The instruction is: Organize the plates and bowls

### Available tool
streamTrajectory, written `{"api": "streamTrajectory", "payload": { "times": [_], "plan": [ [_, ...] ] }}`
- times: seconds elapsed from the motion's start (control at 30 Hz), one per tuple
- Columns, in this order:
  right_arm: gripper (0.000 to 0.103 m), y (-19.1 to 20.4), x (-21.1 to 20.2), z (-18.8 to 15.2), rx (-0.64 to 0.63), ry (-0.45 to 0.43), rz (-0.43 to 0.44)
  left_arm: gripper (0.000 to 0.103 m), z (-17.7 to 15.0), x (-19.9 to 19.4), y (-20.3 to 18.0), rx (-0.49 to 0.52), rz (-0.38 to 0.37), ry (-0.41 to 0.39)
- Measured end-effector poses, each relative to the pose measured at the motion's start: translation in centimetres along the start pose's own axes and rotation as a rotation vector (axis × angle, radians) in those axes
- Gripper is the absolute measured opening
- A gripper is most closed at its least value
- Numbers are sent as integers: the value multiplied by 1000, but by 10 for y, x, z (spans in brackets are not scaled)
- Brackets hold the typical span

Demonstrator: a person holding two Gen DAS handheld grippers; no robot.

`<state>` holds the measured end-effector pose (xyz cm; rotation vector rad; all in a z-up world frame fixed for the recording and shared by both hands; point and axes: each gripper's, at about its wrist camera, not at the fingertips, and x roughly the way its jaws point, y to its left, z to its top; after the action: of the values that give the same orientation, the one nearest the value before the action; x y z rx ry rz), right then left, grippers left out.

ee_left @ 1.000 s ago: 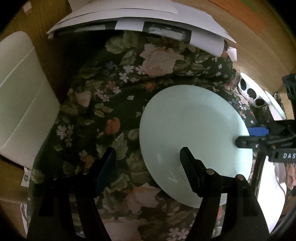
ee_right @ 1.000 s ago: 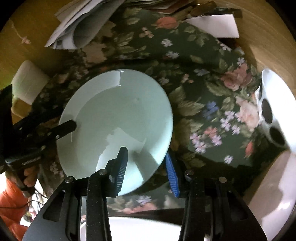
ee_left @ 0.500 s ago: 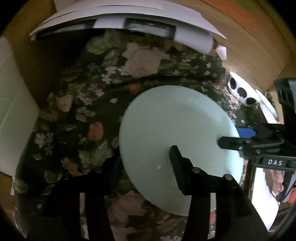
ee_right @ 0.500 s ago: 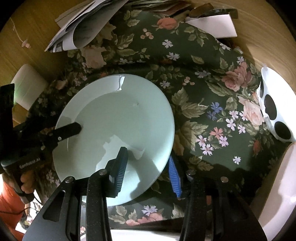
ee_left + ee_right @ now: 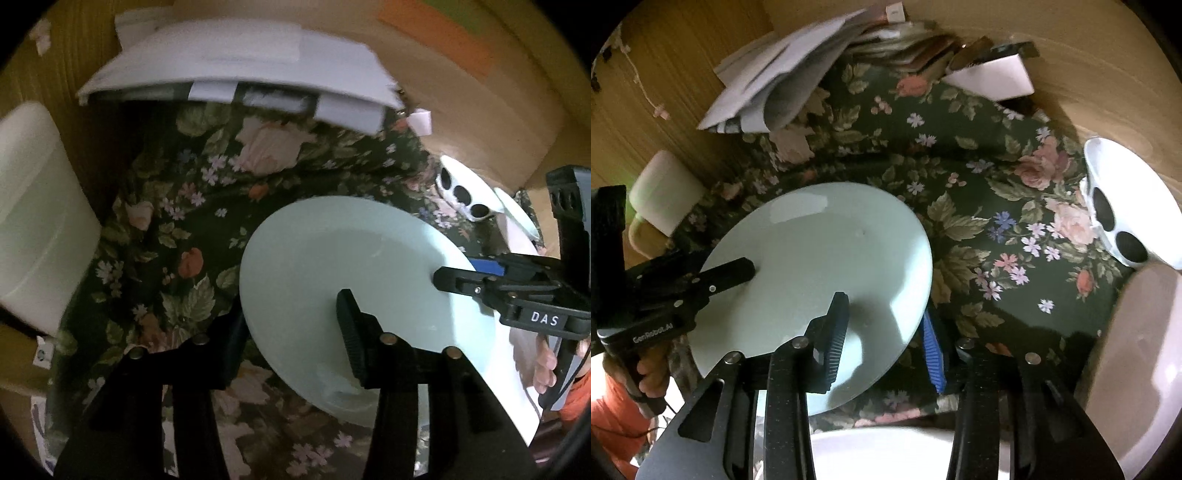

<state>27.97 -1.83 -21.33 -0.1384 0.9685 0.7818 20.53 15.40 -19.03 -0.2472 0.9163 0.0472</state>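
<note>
A pale green plate [image 5: 354,266] is held tilted above the floral tablecloth [image 5: 192,206]. My left gripper [image 5: 291,332] is shut on the plate's near rim, one finger over it and one under. My right gripper [image 5: 886,336] is shut on the opposite rim of the same plate [image 5: 827,258], its blue pad below the edge. Each gripper shows in the other's view, the right one in the left wrist view [image 5: 480,286] and the left one in the right wrist view [image 5: 713,277].
A white spotted bowl [image 5: 1123,206] lies at the cloth's right edge, also in the left wrist view [image 5: 465,192]. Stacked papers [image 5: 236,81] lie at the back. A white chair [image 5: 33,206] stands left. More white dishware [image 5: 882,450] sits below my right gripper.
The plate has lifted and tilted a little, held by both grippers. The left wrist view has shifted right, so the chair shows more again.
</note>
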Motion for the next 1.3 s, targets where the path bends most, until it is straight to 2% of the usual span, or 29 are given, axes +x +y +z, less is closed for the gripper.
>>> {"api": "streamTrajectory", "payload": {
  "times": [0.7, 1.03, 1.3],
  "plan": [
    [35, 4, -86, -45, 24, -145, -31, 46, -25, -70, -52, 63, -48, -91],
    [35, -1, -121, -78, 51, -184, -70, 46, -43, -87, -81, 95, -97, -98],
    [35, -11, -136, -104, 100, -197, -85, 47, -58, -86, -100, 113, -133, -78]
  ]
}}
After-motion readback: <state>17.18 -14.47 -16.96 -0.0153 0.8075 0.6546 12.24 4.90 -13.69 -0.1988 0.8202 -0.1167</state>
